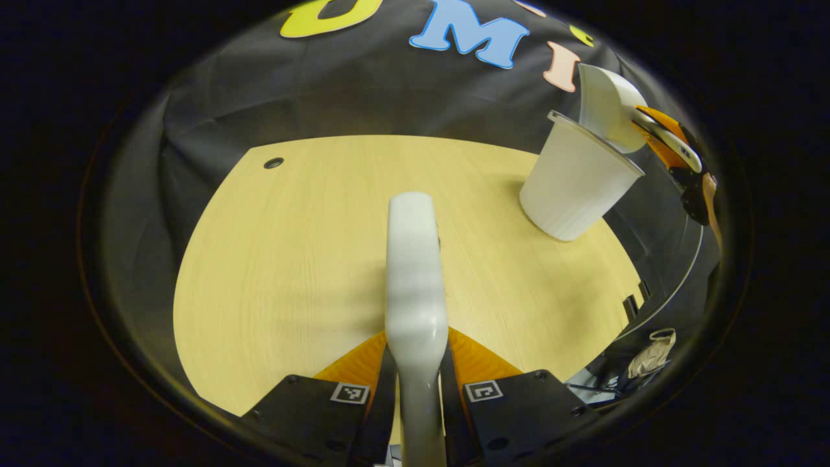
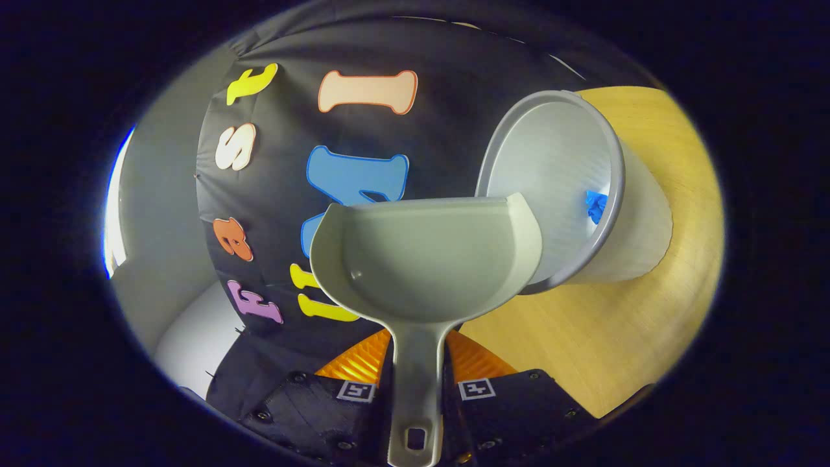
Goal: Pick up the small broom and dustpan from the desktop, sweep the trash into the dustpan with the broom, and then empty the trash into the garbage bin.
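Now my right claw [image 2: 415, 383] pinches the dustpan [image 2: 425, 259] by its handle, long axis running straight ahead, pan looking empty and tipped against the rim of the garbage bin [image 2: 639, 227]. Blue trash [image 2: 595, 206] lies inside the bin. My left claw [image 1: 415, 383] grips the broom [image 1: 415, 272] handle above the worktop [image 1: 272, 259], bin well off ahead-right. I judge emptying done.

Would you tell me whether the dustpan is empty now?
Empty: the dustpan scoop is bare in the right gripper view, and a blue scrap lies inside the bin.
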